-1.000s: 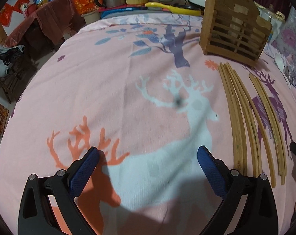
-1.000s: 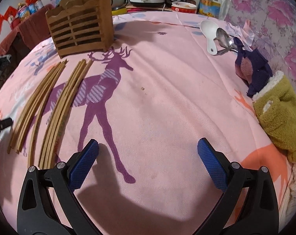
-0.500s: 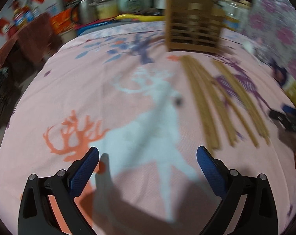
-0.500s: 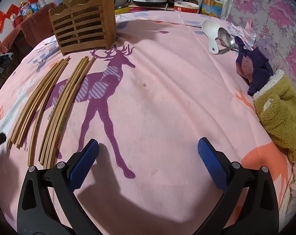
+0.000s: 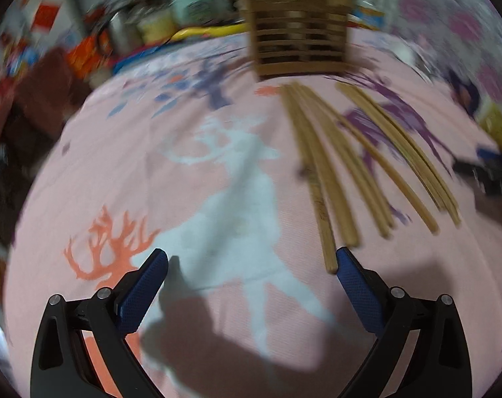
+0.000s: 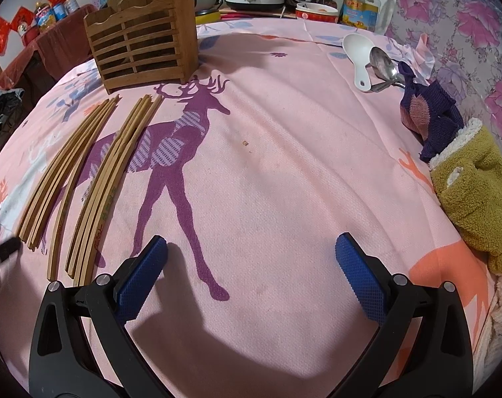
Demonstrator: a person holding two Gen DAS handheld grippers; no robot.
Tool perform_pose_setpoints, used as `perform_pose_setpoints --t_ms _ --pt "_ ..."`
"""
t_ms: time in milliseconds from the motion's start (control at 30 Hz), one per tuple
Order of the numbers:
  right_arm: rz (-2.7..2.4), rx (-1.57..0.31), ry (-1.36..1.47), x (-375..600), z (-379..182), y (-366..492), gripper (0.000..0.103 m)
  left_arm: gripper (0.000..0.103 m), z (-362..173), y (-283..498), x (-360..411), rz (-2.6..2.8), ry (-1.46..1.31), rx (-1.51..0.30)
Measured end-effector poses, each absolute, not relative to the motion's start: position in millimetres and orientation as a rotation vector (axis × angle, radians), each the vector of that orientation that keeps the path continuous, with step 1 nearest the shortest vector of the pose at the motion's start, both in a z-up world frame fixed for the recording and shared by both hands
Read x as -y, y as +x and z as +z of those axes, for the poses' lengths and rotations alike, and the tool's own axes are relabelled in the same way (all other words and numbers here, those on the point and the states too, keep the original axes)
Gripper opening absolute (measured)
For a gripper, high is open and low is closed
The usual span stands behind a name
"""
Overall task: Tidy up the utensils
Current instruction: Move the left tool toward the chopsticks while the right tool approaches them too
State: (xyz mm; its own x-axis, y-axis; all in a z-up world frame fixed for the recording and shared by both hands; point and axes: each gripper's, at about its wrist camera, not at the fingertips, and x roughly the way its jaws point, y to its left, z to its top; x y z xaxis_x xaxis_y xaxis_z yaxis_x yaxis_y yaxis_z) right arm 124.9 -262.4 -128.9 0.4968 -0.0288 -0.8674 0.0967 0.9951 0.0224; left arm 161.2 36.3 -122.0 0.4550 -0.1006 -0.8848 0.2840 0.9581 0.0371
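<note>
While tongs (image 6: 251, 262) agape, bare cloth (image 6: 284, 165) between

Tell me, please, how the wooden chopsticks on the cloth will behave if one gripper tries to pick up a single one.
The chopsticks look thin, stiff and light. They lie packed side by side, so neighbours would probably shift or come along. Flat on the soft pink cloth, one may slip from the open left gripper.

We see the left wrist view smeared by motion blur: the wooden holder (image 5: 299, 33) at top centre loses its slats. The right gripper (image 5: 493, 175) is cut off at that frame's right edge. In the right wrist view, the metal spoons (image 6: 383, 66) run under purple cloth (image 6: 430, 112).
</note>
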Motion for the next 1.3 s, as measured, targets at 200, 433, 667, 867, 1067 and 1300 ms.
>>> perform_pose_setpoints --t_ms 200,433,667,867,1067,1300 --pt "-0.077 -1.047 0.073 262.7 -128.8 125.1 0.098 0.098 -123.9 176.1 -63.3 -0.15 0.067 -1.102" --pt "-0.078 -1.047 0.073 262.3 -128.7 125.3 0.098 0.098 -123.6 174.2 -50.2 -0.153 0.14 -1.083" --pt "-0.007 -0.991 0.092 259.0 -120.2 119.3 0.092 0.099 -127.5 184.3 -50.2 -0.163 0.106 -1.097" --pt "0.166 -0.955 0.005 223.3 -111.1 102.8 0.07 0.099 -127.7 184.6 -50.3 -0.163 0.105 -1.092" --pt "0.273 -0.959 -0.068 195.2 -109.9 89.7 0.062 0.099 -127.7 184.5 -50.3 -0.162 0.104 -1.092" --pt "0.256 -0.98 -0.054 199.0 -113.8 91.3 0.06 0.099 -127.8 184.2 -50.5 -0.163 0.105 -1.092"
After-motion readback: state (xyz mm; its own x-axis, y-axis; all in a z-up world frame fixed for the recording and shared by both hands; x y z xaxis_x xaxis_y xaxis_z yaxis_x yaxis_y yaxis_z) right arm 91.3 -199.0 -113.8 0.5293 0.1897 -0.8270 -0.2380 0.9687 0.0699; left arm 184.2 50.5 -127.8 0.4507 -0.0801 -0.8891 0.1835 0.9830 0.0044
